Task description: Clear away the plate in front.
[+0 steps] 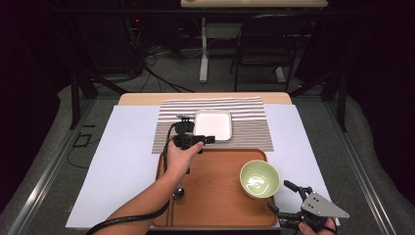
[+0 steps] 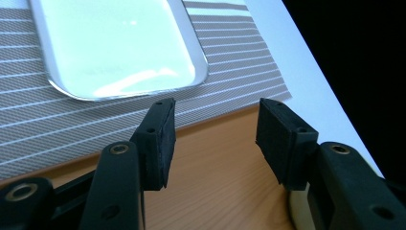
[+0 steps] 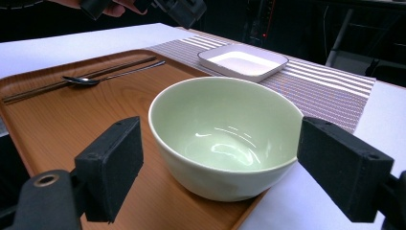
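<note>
Right tool (image 3: 218, 170), jaws apart, faces the pale green ceramic bowl (image 1: 259, 179) on the wooden tray's (image 1: 215, 205) right edge (near the table's front right corner); a glancing grip could tip it off; left tool (image 2: 215, 139) hangs open, empty.

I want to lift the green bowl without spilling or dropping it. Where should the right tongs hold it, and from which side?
Grip the rim of the green bowl at its near edge, one jaw inside and one outside, probably coming from the right tongs side. The bowl stands upright and open on the tray, and its round body looks too wide for the open jaws.
</note>
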Tool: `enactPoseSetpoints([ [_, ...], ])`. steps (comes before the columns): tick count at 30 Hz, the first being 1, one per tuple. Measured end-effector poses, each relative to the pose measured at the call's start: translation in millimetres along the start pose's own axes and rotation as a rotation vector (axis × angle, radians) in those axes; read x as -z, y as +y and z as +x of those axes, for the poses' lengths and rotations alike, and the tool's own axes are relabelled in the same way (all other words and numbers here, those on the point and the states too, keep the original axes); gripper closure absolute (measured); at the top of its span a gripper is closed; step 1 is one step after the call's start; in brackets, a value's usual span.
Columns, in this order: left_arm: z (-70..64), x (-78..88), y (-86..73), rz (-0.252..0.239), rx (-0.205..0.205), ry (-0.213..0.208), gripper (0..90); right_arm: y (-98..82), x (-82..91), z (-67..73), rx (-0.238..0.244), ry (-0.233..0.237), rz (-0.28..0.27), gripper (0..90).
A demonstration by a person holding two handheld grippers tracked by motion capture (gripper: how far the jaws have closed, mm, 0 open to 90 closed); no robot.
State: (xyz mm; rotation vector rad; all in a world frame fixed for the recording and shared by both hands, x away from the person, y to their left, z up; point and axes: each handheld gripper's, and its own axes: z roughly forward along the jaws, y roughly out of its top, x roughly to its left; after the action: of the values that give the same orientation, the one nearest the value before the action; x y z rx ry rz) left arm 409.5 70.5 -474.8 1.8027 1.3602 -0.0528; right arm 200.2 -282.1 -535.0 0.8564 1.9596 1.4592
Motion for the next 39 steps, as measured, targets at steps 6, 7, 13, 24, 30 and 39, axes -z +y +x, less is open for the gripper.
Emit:
enactPoseSetpoints([
  [6,9.7,7.0,5.6,-0.016,0.022,0.023,48.7,-0.2,0.3,-0.2,-0.006,0.000,0.001,15.4],
  [7,11.3,7.8,6.6,-0.019,0.024,0.028,48.7,-0.2,0.3,-0.3,-0.006,0.000,0.001,15.4],
  [13,21.6,10.5,11.1,-0.023,0.055,0.041,48.7,0.0,0.2,0.0,-0.001,0.000,0.000,15.4],
  [24,41.9,14.2,18.8,-0.041,0.124,0.071,49.1,-0.1,0.3,0.0,-0.002,0.000,-0.001,15.4],
  [30,51.1,10.8,23.4,-0.036,0.153,0.069,50.0,0.0,0.1,0.2,0.002,0.000,0.000,15.4],
  [39,61.3,0.3,32.3,-0.032,0.135,0.109,52.4,-0.1,0.5,0.1,0.001,0.000,-0.001,15.4],
])
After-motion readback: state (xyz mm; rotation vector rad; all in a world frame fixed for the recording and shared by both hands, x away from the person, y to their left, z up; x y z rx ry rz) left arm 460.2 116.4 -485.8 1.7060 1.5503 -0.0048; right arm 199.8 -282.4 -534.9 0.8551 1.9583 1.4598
